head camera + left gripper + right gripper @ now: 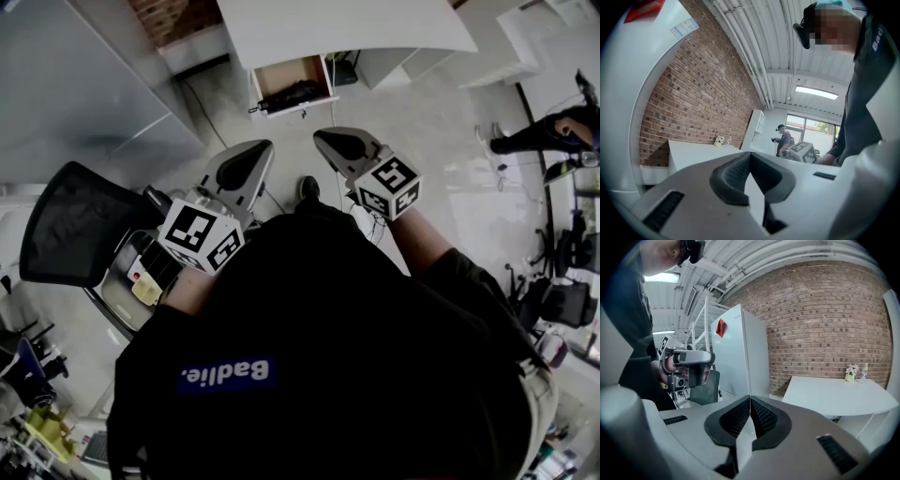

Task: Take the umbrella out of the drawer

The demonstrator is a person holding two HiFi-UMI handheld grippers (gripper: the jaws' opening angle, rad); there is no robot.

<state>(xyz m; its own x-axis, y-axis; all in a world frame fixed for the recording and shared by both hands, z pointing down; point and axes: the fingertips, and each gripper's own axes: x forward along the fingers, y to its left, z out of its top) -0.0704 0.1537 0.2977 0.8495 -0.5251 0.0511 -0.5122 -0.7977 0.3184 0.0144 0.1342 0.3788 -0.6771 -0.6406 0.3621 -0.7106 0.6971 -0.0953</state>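
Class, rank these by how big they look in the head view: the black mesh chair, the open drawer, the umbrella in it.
Largest: the black mesh chair, though it sits nearer the camera.
Next: the open drawer.
Smallest: the dark umbrella lying inside it.

A red brick wall runs behind a white desk that carries a small pot of flowers. A tall white cabinet stands beside it. The floor is pale and glossy. White pipes cross the ceiling near a strip light, and a bright window shows at the far end.
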